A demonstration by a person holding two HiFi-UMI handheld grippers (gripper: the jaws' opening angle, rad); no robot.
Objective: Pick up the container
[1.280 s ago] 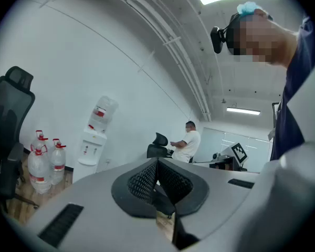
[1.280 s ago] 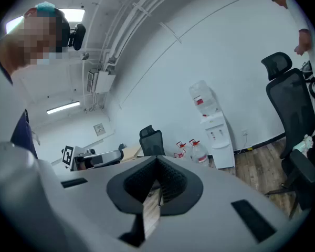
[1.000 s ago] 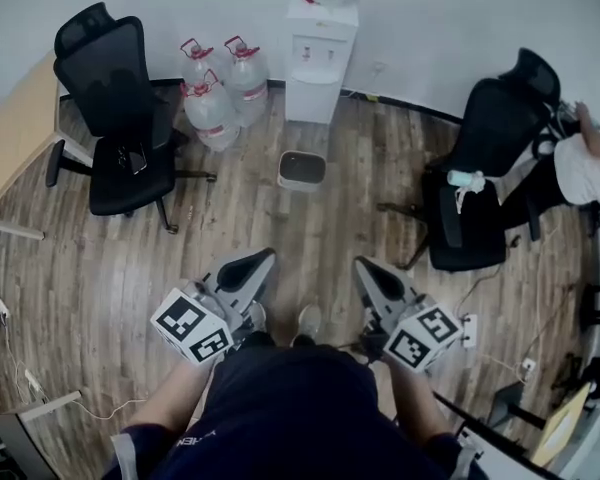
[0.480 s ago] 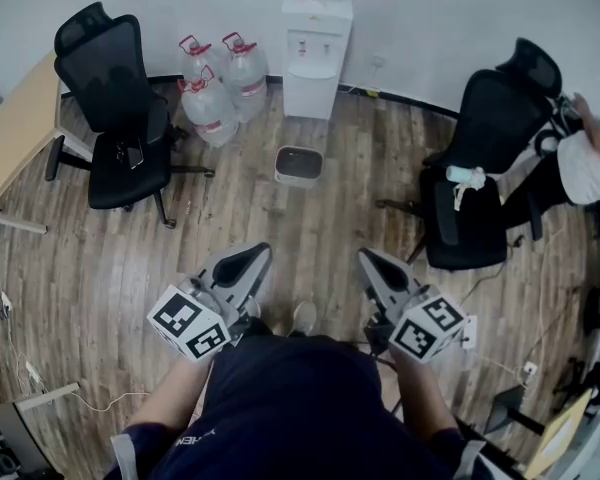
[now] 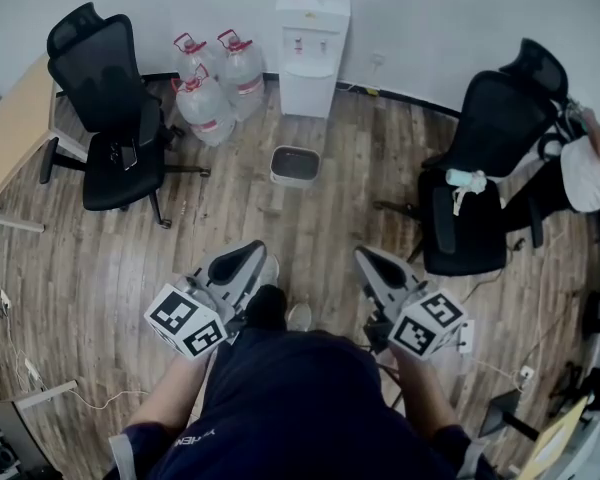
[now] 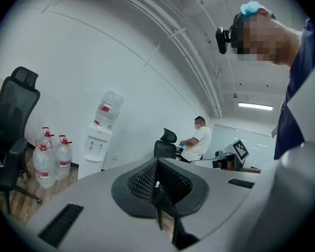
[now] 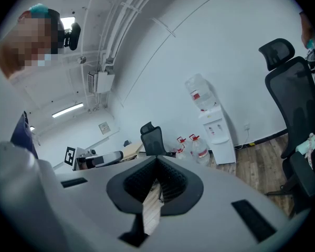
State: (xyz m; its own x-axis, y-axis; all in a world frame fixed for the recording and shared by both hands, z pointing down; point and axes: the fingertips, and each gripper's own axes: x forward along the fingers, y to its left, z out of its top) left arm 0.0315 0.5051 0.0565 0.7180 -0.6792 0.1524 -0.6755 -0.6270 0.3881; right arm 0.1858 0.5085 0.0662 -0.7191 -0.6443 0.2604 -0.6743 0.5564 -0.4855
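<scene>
The container (image 5: 294,165) is a small white bin with a dark inside, standing on the wooden floor in front of the water dispenser (image 5: 310,40). It shows only in the head view. My left gripper (image 5: 237,265) and right gripper (image 5: 375,264) are held side by side low in that view, well short of the container, both pointing toward it. Each has its jaws pressed together with nothing between them, as the left gripper view (image 6: 157,178) and the right gripper view (image 7: 156,178) also show.
Three large water bottles (image 5: 212,90) stand left of the dispenser. A black office chair (image 5: 112,118) and a wooden desk (image 5: 10,133) are at the left. Another black chair (image 5: 477,188) and a seated person (image 5: 590,173) are at the right. Cables lie along the floor edges.
A dark shoe has come forward between the grippers, and the room has shifted slightly up and left in the head view. Both grippers stay shut and keep their places.
</scene>
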